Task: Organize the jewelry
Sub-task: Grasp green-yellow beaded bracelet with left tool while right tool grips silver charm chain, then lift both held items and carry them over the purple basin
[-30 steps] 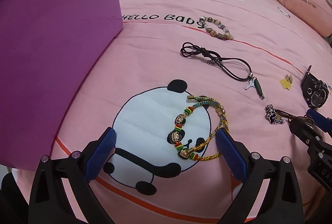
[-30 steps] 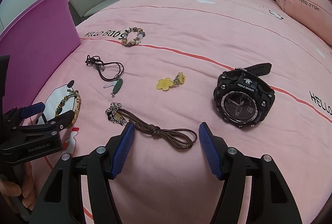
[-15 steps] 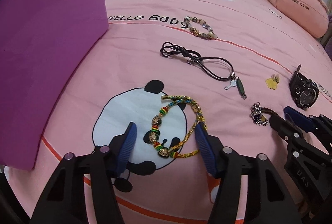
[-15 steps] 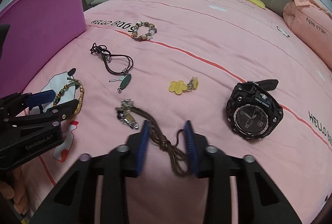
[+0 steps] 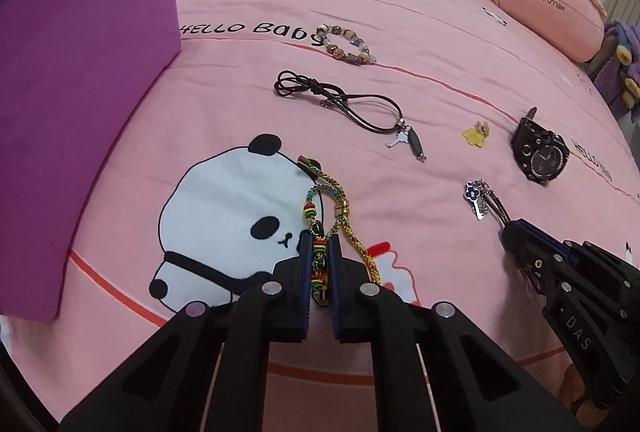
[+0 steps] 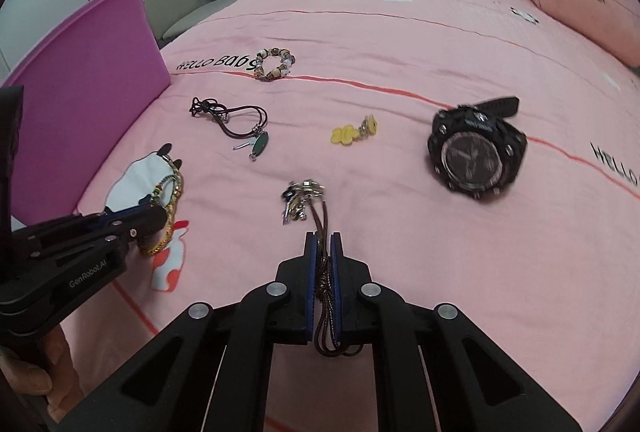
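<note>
A gold and multicolour braided bracelet (image 5: 362, 256) lies on the panda print of the pink bedspread (image 5: 400, 32). My left gripper (image 5: 320, 240) has its jaws closing tight, and the pads press on the bracelet's beaded side. It also shows at the left of the right wrist view, where the left gripper (image 6: 156, 216) holds the bracelet (image 6: 174, 184). My right gripper (image 6: 323, 238) is shut on a brown cord necklace (image 6: 320, 216), whose metal charms (image 6: 298, 200) lie just ahead of the tips. The cord's loops hang out behind the pads.
A tall purple box (image 5: 80, 72) stands at the left. On the bedspread lie a beaded bracelet (image 5: 346, 44), a black cord necklace with a green pendant (image 5: 352, 104), a yellow flower charm (image 5: 476, 134) and a black watch (image 5: 540, 156). A pink pillow (image 5: 540, 8) sits far right.
Both grippers went from wide open to shut. The left closed on the braided bracelet and squeezed its loop narrow. The right closed on the brown cord.
</note>
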Motion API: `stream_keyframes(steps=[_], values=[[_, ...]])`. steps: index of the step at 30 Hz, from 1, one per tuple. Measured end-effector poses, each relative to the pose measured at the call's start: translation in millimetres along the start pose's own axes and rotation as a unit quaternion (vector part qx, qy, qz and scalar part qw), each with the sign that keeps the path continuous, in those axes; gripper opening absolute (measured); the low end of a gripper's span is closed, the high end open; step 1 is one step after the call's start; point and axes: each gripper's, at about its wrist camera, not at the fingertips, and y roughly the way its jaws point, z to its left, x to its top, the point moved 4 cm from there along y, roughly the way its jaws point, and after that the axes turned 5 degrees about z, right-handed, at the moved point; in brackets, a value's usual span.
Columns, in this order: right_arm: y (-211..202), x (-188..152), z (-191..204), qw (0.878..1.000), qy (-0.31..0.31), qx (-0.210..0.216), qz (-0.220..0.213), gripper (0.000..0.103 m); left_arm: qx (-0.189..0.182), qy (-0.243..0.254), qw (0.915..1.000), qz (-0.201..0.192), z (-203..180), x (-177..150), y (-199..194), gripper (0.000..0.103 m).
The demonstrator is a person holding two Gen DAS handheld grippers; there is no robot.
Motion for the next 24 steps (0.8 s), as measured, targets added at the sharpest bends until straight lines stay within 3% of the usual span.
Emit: stream_keyframes(steps=[11, 24], values=[[-51.2, -35.2, 2.8, 0.997, 0.074, 0.023, -0.01, 0.007, -0.027, 0.049, 0.9983, 0.014, -4.8, -34.7, -40.6, 0.008], [-118.0, -56.9, 32.9, 0.995, 0.079, 0.028, -0.045, 0.007, -0.047, 0.072, 0.996, -0.024, 4.5, -51.1, -113.1, 0.008]])
